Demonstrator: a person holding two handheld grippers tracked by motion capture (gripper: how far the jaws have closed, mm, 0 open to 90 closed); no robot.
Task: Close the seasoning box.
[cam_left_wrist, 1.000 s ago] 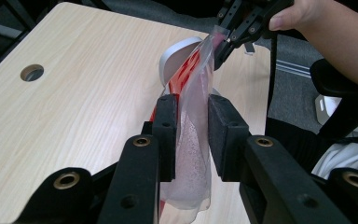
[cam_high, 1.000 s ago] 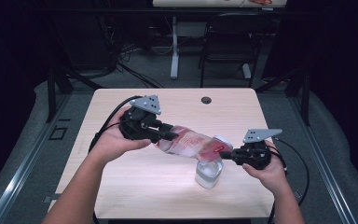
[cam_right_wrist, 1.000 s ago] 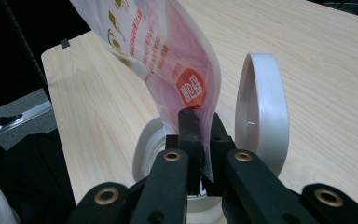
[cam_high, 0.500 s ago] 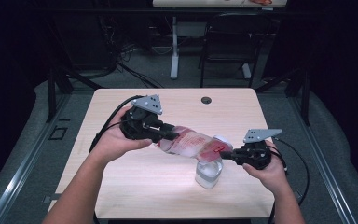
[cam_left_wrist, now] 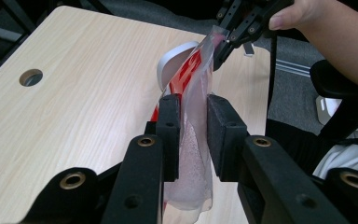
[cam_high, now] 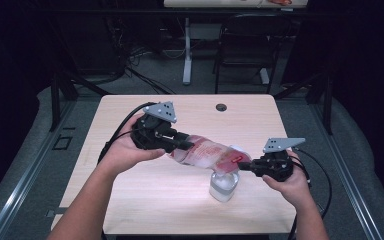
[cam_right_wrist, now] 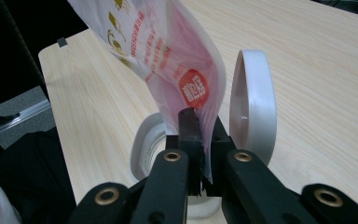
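A clear plastic bag (cam_high: 207, 152) with red print and white grains inside hangs slanted between both grippers above the table. My left gripper (cam_high: 180, 145) is shut on its higher, fuller end; in the left gripper view the pads (cam_left_wrist: 170, 121) squeeze the bag (cam_left_wrist: 191, 140). My right gripper (cam_high: 245, 165) is shut on the bag's lower corner, pinching the film (cam_right_wrist: 168, 56) between its jaws (cam_right_wrist: 200, 126). Right under that corner stands a white container (cam_high: 224, 185) with its hinged lid (cam_right_wrist: 251, 102) flipped up.
The wooden table (cam_high: 155, 200) has a round cable hole (cam_high: 221, 107) near its far edge. Black cables trail from both grippers over the table's sides. A chair (cam_high: 240, 45) and a desk leg stand on the floor beyond the table.
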